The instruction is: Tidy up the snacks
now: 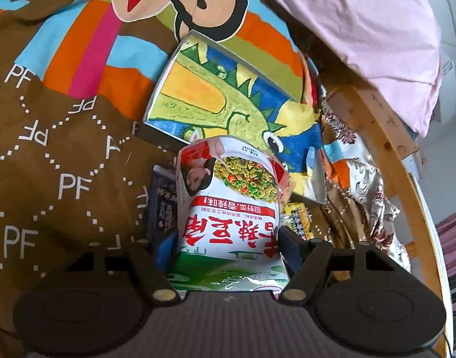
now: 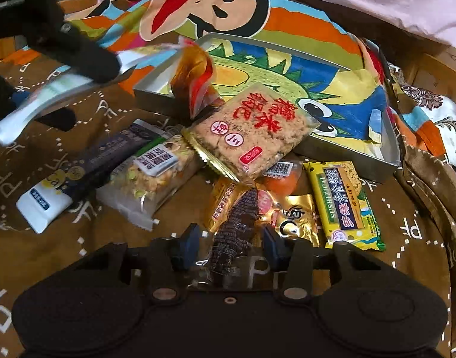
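Note:
My left gripper (image 1: 228,247) is shut on a white, red and green snack bag (image 1: 228,208), held above the bed in front of a metal tray (image 1: 174,137) with a dinosaur picture inside. In the right wrist view the same bag (image 2: 57,89) hangs blurred from the left gripper at upper left. My right gripper (image 2: 230,247) is open, its blue pads either side of a dark clear-wrapped snack (image 2: 233,232) lying on the bedcover. A rice cracker pack (image 2: 251,134) leans on the tray's rim (image 2: 150,95).
Several snacks lie on the brown cartoon bedcover (image 2: 407,238): a yellow-green biscuit pack (image 2: 344,205), a gold packet (image 2: 293,217), a nut bar (image 2: 150,176), a dark bar with a white end (image 2: 87,173). A pink quilt (image 1: 362,29) and wooden bed rail (image 1: 386,137) lie to the right.

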Tool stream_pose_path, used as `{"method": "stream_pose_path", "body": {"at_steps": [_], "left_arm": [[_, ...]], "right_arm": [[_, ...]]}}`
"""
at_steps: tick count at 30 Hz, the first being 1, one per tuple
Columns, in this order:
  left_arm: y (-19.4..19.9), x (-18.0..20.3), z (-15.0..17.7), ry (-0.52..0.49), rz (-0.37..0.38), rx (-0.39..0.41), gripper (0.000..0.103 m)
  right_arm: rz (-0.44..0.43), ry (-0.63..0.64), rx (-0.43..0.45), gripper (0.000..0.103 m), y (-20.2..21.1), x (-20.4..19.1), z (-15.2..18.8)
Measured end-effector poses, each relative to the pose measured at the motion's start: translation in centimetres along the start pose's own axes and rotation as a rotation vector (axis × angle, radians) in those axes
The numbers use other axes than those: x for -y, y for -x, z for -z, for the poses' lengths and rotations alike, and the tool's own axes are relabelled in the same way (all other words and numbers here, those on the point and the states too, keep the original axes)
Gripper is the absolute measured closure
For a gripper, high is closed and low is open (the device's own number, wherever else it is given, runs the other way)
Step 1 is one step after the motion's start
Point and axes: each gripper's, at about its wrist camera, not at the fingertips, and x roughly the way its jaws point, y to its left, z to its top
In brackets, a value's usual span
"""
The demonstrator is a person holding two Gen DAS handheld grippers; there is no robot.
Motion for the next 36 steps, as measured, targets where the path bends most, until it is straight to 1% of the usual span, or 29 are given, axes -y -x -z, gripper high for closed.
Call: {"method": "stream_pose_path", "body": {"at_steps": [1, 2, 3, 5, 8, 11, 13, 16, 18, 20, 21, 23, 25, 28, 30, 33, 36], "left_arm": [[0.1, 0.0, 0.0, 0.002, 0.01, 0.005, 0.028], [0.3, 0.0, 0.0, 0.001, 0.021, 0.014, 0.028], [0.5, 0.1, 0.0, -0.004, 0.03, 0.025, 0.028], [1.0, 0.4, 0.0, -0.02, 0.052, 0.052, 0.028], [1.5, 0.9, -0.1, -0.047, 0.097, 0.086, 0.028], [1.7, 1.5, 0.0, -0.08, 0.115, 0.106, 0.028], [1.7, 1.7, 0.1, -0.096, 0.105, 0.109, 0.028], [1.5, 1.5, 0.2, -0.084, 0.094, 0.102, 0.028], [1.5, 1.3, 0.1, -0.076, 0.09, 0.103, 0.028], [1.4, 1.2, 0.1, -0.069, 0.089, 0.102, 0.028], [1.4, 1.2, 0.0, -0.066, 0.089, 0.1, 0.028], [1.4, 1.1, 0.1, -0.063, 0.089, 0.096, 0.028], [1.3, 1.1, 0.0, -0.062, 0.088, 0.094, 0.028], [1.5, 1.1, 0.0, -0.057, 0.088, 0.099, 0.028], [1.6, 1.0, 0.0, -0.052, 0.088, 0.105, 0.028], [1.7, 0.9, 0.0, -0.044, 0.087, 0.111, 0.028], [1.7, 0.9, 0.0, -0.04, 0.084, 0.115, 0.028]], "right_arm": [[-0.003, -0.015, -0.003, 0.071, 0.2, 0.2, -0.1], [-0.006, -0.025, -0.005, 0.071, 0.4, 0.5, -0.1], [0.0, -0.02, -0.003, 0.074, 0.7, 0.5, -0.2], [0.02, 0.021, 0.016, 0.078, 1.4, 0.2, 0.0], [0.066, 0.109, 0.05, 0.08, 2.3, -0.8, 0.2], [0.078, 0.126, 0.05, 0.082, 2.7, -0.9, 0.4], [0.074, 0.101, 0.038, 0.082, 2.8, -0.5, 0.4], [0.07, 0.085, 0.037, 0.082, 3.0, -0.2, 0.5], [0.049, 0.052, 0.027, 0.08, 2.9, 0.2, 0.5], [0.028, 0.001, 0.006, 0.072, 2.4, 0.8, 0.5], [0.004, -0.032, -0.012, 0.065, 2.0, 1.2, 0.5], [-0.033, -0.11, -0.049, 0.066, 1.1, 2.0, 0.6], [-0.044, -0.134, -0.049, 0.069, 1.0, 2.1, 0.5], [-0.025, -0.071, -0.018, 0.078, 1.9, 1.3, 0.4], [0.003, 0.012, 0.004, 0.079, 2.5, 0.4, 0.4], [0.065, 0.14, 0.034, 0.084, 3.2, -0.9, 0.6], [0.157, 0.281, 0.079, 0.087, 3.7, -2.2, 0.9]]}}
